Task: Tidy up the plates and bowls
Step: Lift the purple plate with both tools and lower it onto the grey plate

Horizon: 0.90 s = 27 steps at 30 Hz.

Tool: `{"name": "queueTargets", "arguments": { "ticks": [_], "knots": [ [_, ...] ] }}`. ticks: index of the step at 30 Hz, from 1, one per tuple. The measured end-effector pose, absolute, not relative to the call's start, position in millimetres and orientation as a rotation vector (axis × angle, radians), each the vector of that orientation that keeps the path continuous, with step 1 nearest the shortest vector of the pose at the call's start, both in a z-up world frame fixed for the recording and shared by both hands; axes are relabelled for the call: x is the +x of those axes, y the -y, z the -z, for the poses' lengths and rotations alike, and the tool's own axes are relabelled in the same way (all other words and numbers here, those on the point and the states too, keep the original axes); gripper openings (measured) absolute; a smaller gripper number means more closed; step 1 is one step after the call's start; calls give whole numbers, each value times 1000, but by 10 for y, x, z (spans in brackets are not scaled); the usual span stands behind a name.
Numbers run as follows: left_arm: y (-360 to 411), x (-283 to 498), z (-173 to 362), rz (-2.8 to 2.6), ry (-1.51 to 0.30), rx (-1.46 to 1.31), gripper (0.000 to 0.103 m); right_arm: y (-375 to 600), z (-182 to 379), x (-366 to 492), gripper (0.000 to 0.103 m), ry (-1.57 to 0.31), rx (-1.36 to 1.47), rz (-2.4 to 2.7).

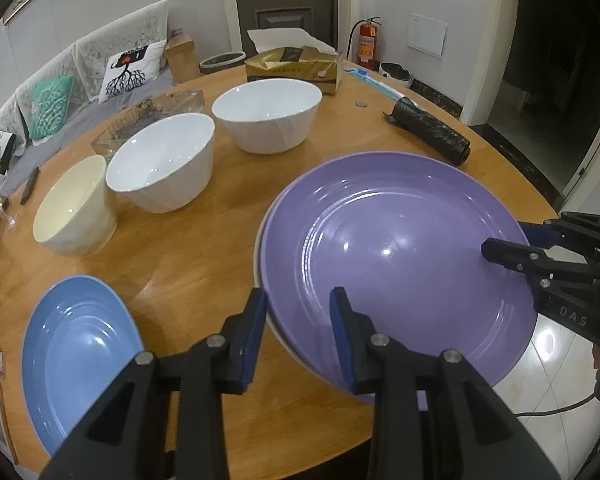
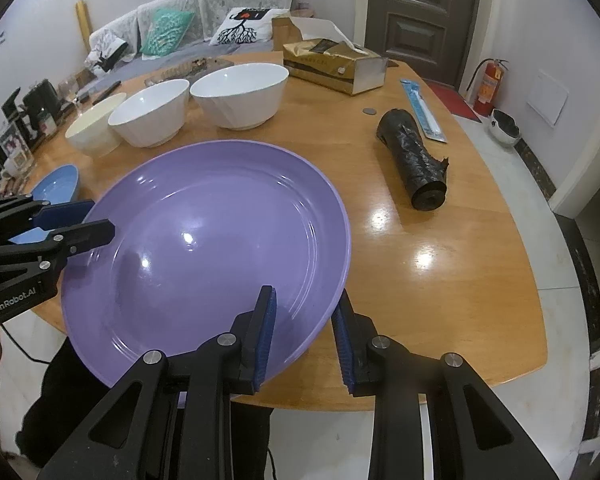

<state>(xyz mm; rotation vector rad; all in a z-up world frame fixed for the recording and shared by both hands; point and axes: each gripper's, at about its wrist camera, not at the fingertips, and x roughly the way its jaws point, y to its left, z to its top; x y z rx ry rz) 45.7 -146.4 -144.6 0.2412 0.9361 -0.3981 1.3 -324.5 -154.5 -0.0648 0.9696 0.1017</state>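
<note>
A large purple plate (image 1: 396,252) (image 2: 208,240) hangs over the table's near edge, resting on a pale plate (image 1: 260,280) whose rim shows beneath it. My left gripper (image 1: 300,304) (image 2: 84,220) straddles the purple plate's left rim, jaws apart. My right gripper (image 2: 306,304) (image 1: 504,240) straddles its right rim, jaws apart. A blue plate (image 1: 80,360) (image 2: 56,188) lies at the left. Two white bowls (image 1: 164,164) (image 1: 268,114) and a cream bowl (image 1: 74,212) stand in a row behind.
On the round wooden table (image 2: 440,288) lie a black bag roll (image 2: 416,160), a gold tissue box (image 2: 332,64), a coin (image 2: 369,111), a blue-white packet (image 2: 422,110) and a glass tray (image 1: 156,116). A sofa stands behind; tiled floor lies below.
</note>
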Motion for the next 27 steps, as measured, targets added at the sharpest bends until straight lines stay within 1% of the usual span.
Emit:
{"name": "queueTargets", "arguments": {
  "ticks": [7, 11, 15, 23, 25, 27],
  "knots": [
    [1447, 439, 1451, 405, -928, 244, 29, 3174, 1572, 21, 25, -971, -101, -96],
    [1453, 437, 1450, 404, -927, 244, 29, 3160, 1555, 21, 28, -965, -121, -87],
    [1414, 442, 1434, 401, -928, 232, 30, 3162, 1512, 9, 34, -948, -140, -72],
    [1290, 469, 1378, 395, -921, 197, 30, 3131, 1527, 19, 35, -946, -130, -84],
    [1250, 467, 1365, 391, -917, 192, 30, 3113, 1554, 51, 36, -949, -129, -77],
    [1189, 463, 1340, 387, -913, 181, 30, 3115, 1566, 78, 35, -955, -121, -73]
  ]
}}
